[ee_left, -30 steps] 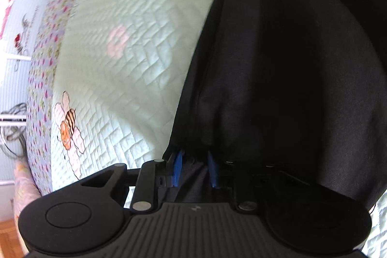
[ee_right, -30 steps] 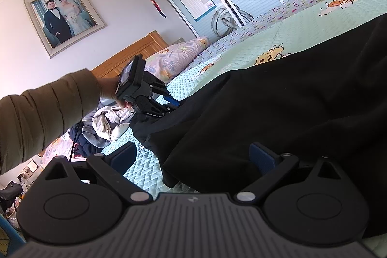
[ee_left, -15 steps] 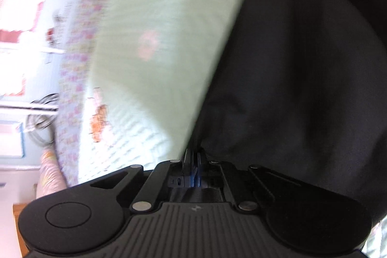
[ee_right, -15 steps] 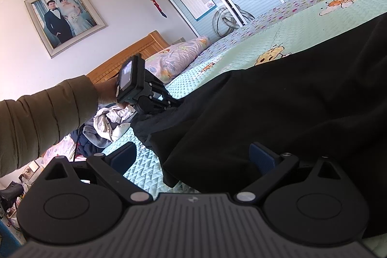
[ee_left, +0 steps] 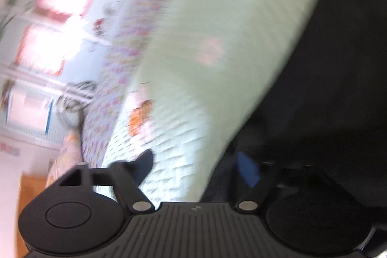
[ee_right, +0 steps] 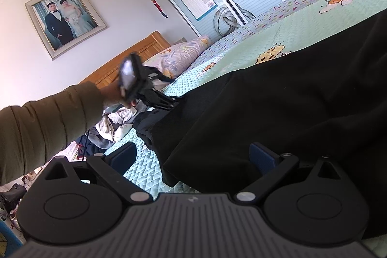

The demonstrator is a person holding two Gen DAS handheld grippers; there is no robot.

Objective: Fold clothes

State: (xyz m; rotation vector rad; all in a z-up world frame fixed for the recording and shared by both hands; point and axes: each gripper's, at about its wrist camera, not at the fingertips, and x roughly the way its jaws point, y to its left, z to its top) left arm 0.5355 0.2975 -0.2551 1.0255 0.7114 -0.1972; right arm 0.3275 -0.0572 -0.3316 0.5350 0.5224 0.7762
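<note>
Motion-blurred, the left gripper [ee_left: 196,167] has its fingers [ee_left: 246,171] spread apart over the green quilted bed [ee_left: 217,79]; the black garment [ee_left: 338,88] lies right of the bed's bee print [ee_left: 139,117]

garment [ee_right: 290,100] on bed [ee_right: 302,23] | left hand-held gripper [ee_right: 167,98] at garment's far-left edge | pillow [ee_right: 181,57] before headboard [ee_right: 125,64] | clothes pile [ee_right: 113,127] left of garment

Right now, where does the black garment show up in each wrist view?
Left wrist: black garment fills the right side, blurred, down to the left tool.
Right wrist: it fills the centre and right, by the right tool.
Shared landmark: the mint quilt.
</note>
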